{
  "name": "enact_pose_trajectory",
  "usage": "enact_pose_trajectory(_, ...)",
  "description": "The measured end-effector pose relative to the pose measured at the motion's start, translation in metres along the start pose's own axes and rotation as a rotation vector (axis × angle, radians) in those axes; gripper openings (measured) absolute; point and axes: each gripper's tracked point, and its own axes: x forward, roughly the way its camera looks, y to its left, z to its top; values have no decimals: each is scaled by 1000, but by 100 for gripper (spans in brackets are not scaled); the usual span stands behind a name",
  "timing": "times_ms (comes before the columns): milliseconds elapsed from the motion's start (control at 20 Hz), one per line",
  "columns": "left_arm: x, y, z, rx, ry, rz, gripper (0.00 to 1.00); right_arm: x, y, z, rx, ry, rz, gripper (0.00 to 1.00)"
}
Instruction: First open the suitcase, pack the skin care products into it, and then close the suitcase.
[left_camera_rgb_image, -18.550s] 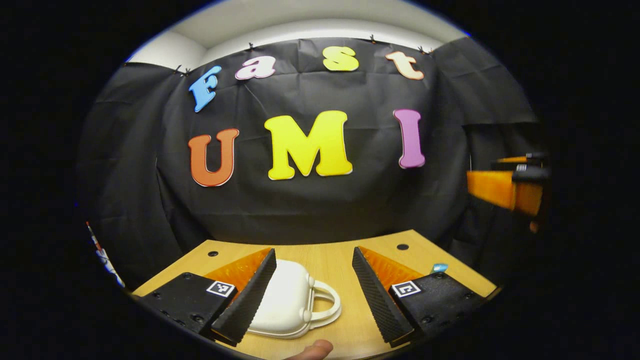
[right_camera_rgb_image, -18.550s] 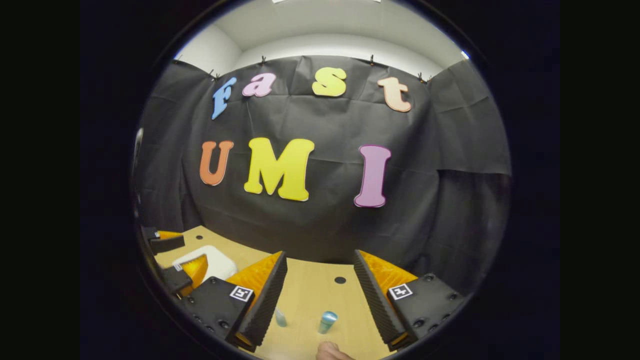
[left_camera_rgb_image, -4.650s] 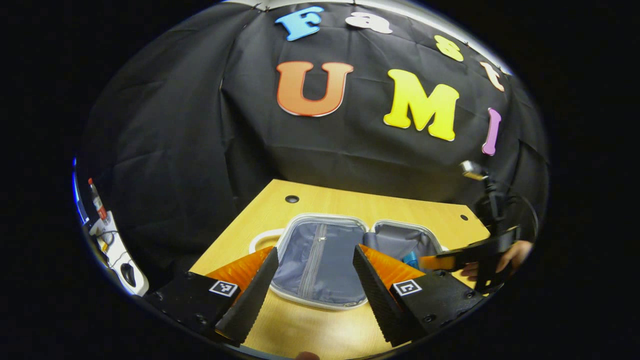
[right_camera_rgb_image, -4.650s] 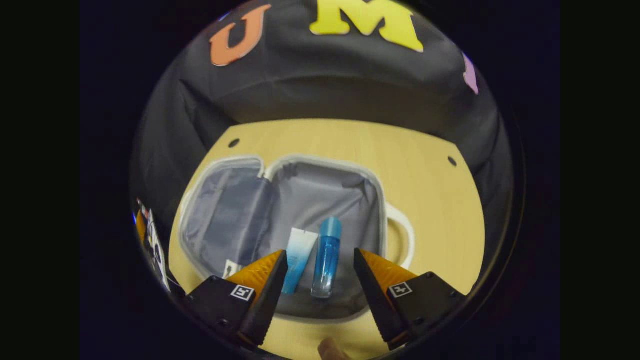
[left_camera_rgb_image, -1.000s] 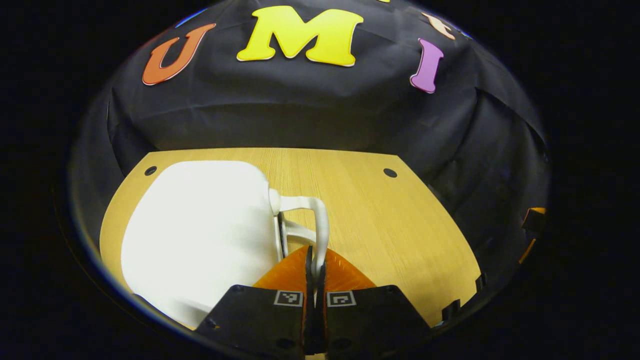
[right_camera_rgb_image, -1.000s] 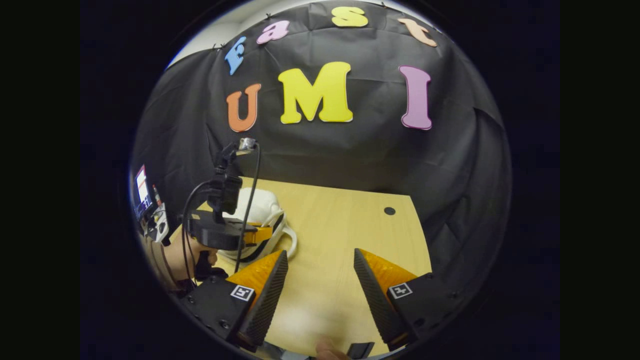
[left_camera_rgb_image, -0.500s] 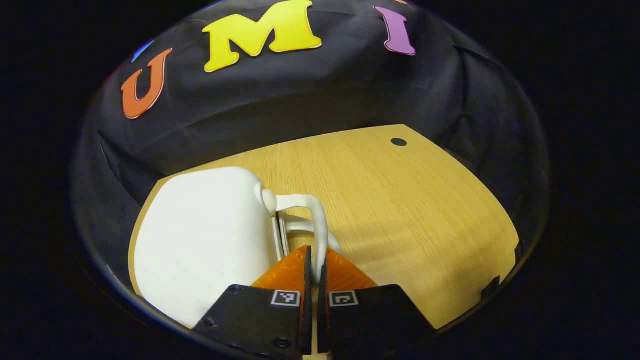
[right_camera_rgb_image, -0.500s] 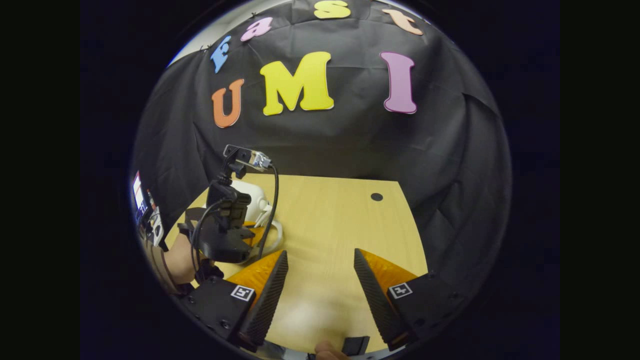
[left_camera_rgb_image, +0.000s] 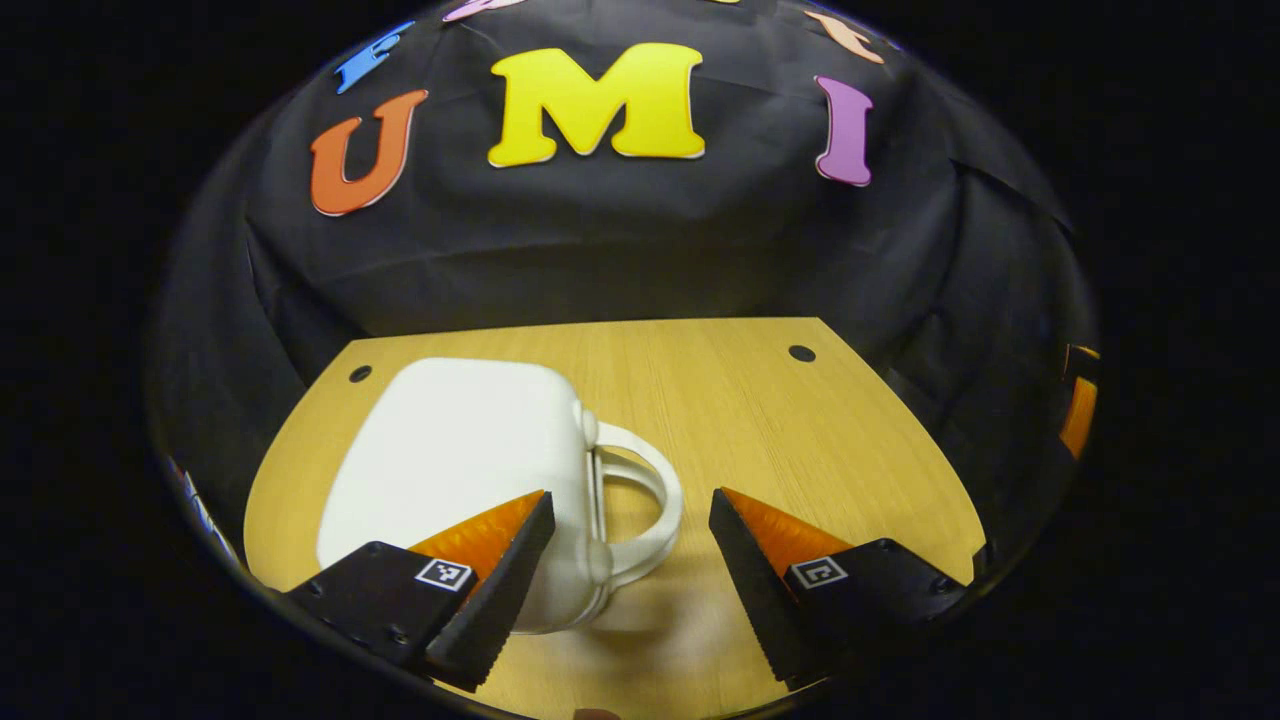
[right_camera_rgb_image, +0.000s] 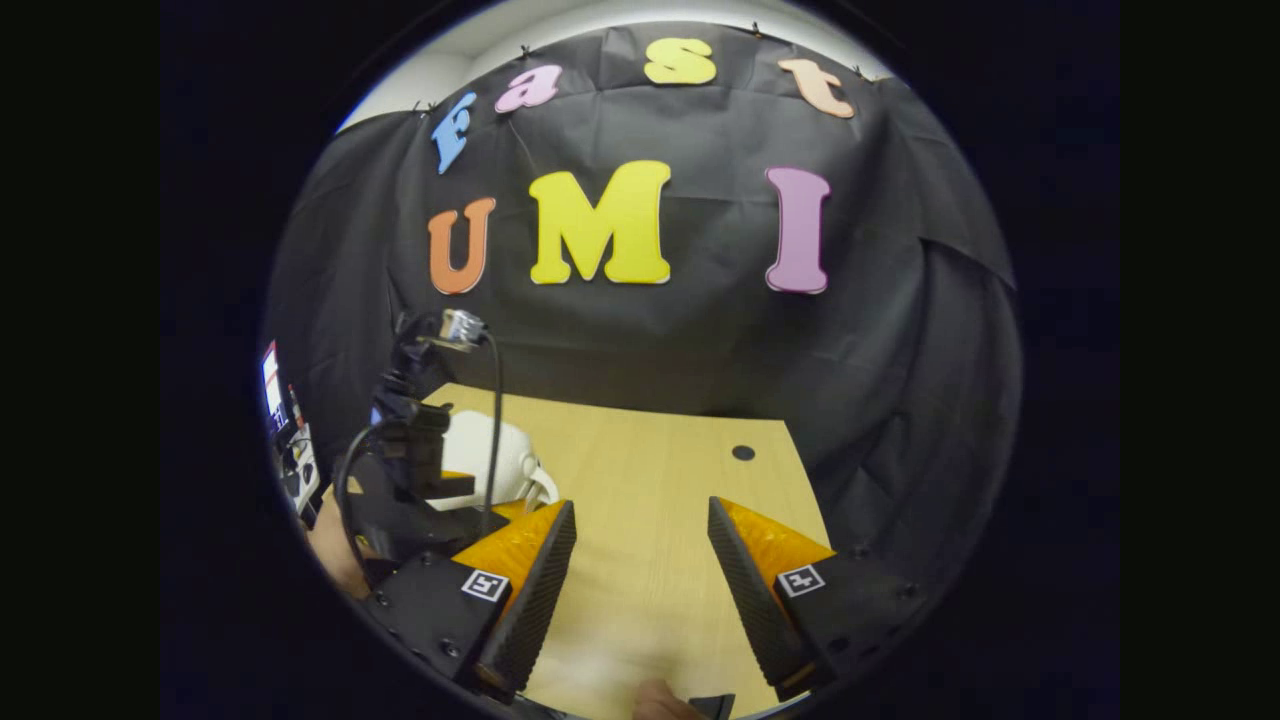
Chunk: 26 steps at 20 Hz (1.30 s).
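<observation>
The white suitcase (left_camera_rgb_image: 460, 450) lies closed on the wooden table (left_camera_rgb_image: 800, 450), its looped handle (left_camera_rgb_image: 645, 500) pointing right. My left gripper (left_camera_rgb_image: 628, 575) is open just above and in front of the handle, touching nothing; its left finger overlaps the case's near edge in the left gripper view. The right gripper view shows the case (right_camera_rgb_image: 478, 455) at the left, partly hidden by the left gripper's body (right_camera_rgb_image: 405, 480) and its cable. My right gripper (right_camera_rgb_image: 640, 580) stands open over bare table to the case's right. The skin care products are hidden inside.
Two round holes (left_camera_rgb_image: 801, 353) mark the table's far corners. Black cloth walls the booth behind and to the sides. A hand (right_camera_rgb_image: 335, 555) holds the left gripper at the left edge. A screen and gear (right_camera_rgb_image: 285, 420) stand beyond the table's left side.
My left gripper has let go of the suitcase handle and opened, pulling back a little. The case now lies flat and closed. The right gripper stayed open, barely shifting.
</observation>
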Motion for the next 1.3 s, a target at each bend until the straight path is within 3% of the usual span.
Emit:
enact_pose_trajectory(300,-84,63,74,-88,-224,98,99,-1,29,46,4,-81,-32,79)
enact_pose_trajectory(600,-153,108,136,-43,-451,161,99,-9,55,98,-4,-230,-92,79)
enact_pose_trajectory(900,-180,100,148,-12,-527,106,98,-8,98,105,-38,-237,-62,79)
enact_pose_trajectory(1300,-178,101,148,-18,-540,64,99,-12,128,110,-86,-271,-49,77)
